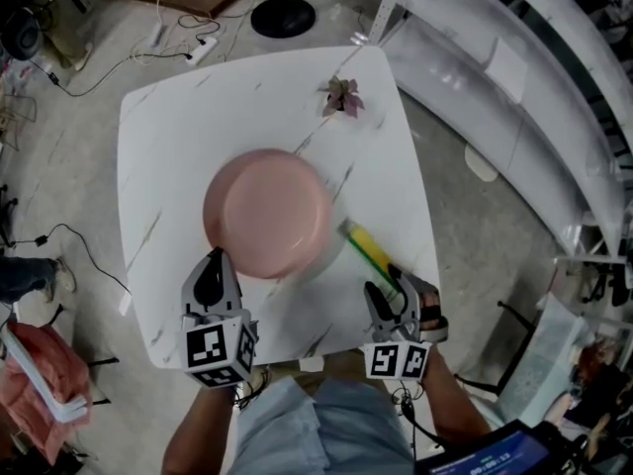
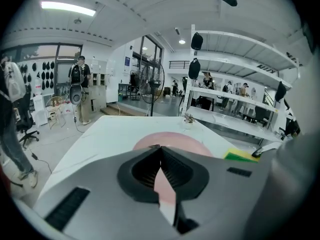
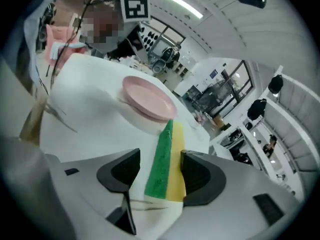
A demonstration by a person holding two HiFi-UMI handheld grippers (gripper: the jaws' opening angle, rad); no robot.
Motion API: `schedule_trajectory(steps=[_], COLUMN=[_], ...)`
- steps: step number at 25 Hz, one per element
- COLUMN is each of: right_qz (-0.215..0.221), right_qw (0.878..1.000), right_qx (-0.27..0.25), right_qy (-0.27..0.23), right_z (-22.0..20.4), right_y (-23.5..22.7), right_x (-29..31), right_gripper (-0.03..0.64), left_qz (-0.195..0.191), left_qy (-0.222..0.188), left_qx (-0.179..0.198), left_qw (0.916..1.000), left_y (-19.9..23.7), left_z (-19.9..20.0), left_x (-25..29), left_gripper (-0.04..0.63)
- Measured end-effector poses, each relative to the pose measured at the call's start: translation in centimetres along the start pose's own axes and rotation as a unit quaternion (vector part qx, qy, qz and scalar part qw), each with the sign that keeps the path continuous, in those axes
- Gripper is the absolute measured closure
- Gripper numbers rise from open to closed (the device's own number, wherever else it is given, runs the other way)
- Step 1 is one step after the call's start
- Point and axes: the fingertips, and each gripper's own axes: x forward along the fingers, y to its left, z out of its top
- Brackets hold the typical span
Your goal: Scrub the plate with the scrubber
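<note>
- Far left: left claw (image 1: 212, 262), clenched shut with nothing in it, tips just beside the near-left rim of the plate (image 1: 267, 212).
- Centre: pink plate, flat and upright on the white tabletop (image 1: 168, 146), between the two claws and further from the body than both.
- Right of centre: scrubber (image 1: 368, 250), green on one face and yellow on the other, lying on the tabletop just beside the plate's right rim. Long axis slanted from that rim back toward the right claw (image 1: 394, 295).
- Near right: right claw released, not yet gripping. Near end of the scrubber between the jaws, yellow face against one pad, a sliver of tabletop showing between the green face and the other pad.
- Relation that matters: scrubber's length in line with the right claw's reach, plate straight ahead and to the left of it. Right hand clearly nearer the scrubber, left nearer the plate, probably best used to steady it.
- Count: one plate, one scrubber, two claws, one small plant sprig (image 1: 342, 96) near the far edge.
</note>
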Motion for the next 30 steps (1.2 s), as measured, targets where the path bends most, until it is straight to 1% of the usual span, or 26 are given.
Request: schedule_trajectory(steps=[2, 4, 8, 11, 13, 15, 19, 21, 25, 30], right_qz=[0.034, 0.059, 0.087, 0.135, 0.160, 0.166, 0.164, 0.162, 0.176, 0.215], right_qw=[0.999, 0.997, 0.993, 0.986, 0.981, 0.978, 0.974, 0.973, 0.973, 0.967], right_qx=[0.024, 0.043, 0.070, 0.080, 0.093, 0.114, 0.147, 0.160, 0.149, 0.136], right_qy=[-0.017, -0.027, -0.035, -0.049, -0.057, -0.058, -0.052, -0.040, 0.006, 0.029], right_z=[0.8, 1.2, 1.6, 2.4, 2.8, 2.9, 3.1, 2.6, 0.6, 0.4], right_y=[1.2, 1.8, 1.9, 3.1, 3.8, 3.7, 2.3, 1.4, 0.5, 1.1], right_x=[-0.7, -1.0, -1.2, -1.6, -1.9, -1.9, -1.1, -0.2, 2.8, 5.2], right_gripper=[0.331, 0.316, 0.298, 0.259, 0.255, 0.255, 0.255, 0.255, 0.255, 0.255], left_qz=[-0.002, -0.004, -0.009, -0.008, -0.005, -0.003, 0.006, 0.008, 0.007, 0.016], left_qy=[0.001, 0.002, 0.001, 0.002, -0.003, -0.005, -0.007, -0.008, -0.009, -0.005], left_qx=[-0.001, -0.003, -0.007, -0.010, -0.011, -0.011, -0.014, -0.017, -0.026, -0.027], left_qw=[1.0000, 1.0000, 0.9999, 0.9999, 0.9999, 0.9999, 0.9999, 0.9998, 0.9996, 0.9995], left_y=[0.0, -0.1, -0.3, -0.2, -0.1, 0.1, 0.7, 0.9, 1.1, 2.1], left_z=[-0.3, -0.3, -0.5, -1.0, -0.7, -0.5, -0.3, -0.3, 0.5, -0.2], left_x=[-0.1, -0.1, -0.2, -0.3, -0.4, -0.5, -0.6, -0.6, -0.5, -0.8], left_gripper=[0.588, 0.588, 0.588, 0.588, 0.588, 0.588, 0.588, 0.588, 0.588, 0.588])
